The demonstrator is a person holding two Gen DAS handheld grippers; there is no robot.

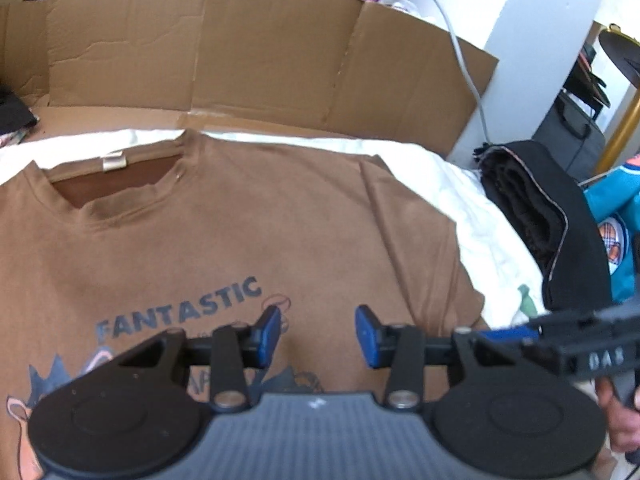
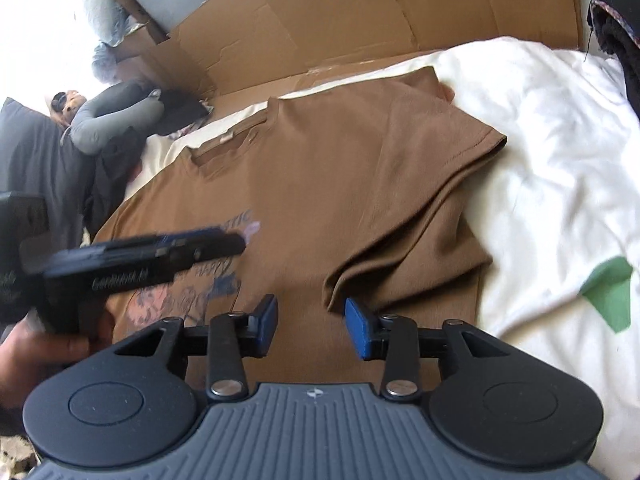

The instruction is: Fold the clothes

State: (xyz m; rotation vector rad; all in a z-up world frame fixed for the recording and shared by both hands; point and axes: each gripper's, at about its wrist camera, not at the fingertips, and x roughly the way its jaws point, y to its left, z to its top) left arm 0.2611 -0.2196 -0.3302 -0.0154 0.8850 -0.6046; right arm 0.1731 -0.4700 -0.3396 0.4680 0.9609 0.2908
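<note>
A brown T-shirt [image 1: 224, 232] with a blue "FANTASTIC" print lies face up on a white sheet [image 1: 460, 184], collar toward the cardboard. Its right side and sleeve [image 2: 420, 200] are folded over onto the body. My left gripper [image 1: 318, 336] hovers open over the print, nothing between its blue pads. My right gripper [image 2: 311, 328] stands open just above the shirt's lower part, close to the folded flap's corner, holding nothing. Each gripper shows at the edge of the other's view: the right one [image 1: 576, 348] in a hand, the left one [image 2: 140, 260] in a hand.
A flattened cardboard sheet [image 1: 248, 52] stands behind the bed. Folded black cloth [image 1: 532, 208] and a teal item [image 1: 616, 216] lie at the right. A grey neck pillow [image 2: 116, 120] and dark clothes [image 2: 36, 160] sit at the left. A white cable [image 1: 460, 48] hangs down a white pillar.
</note>
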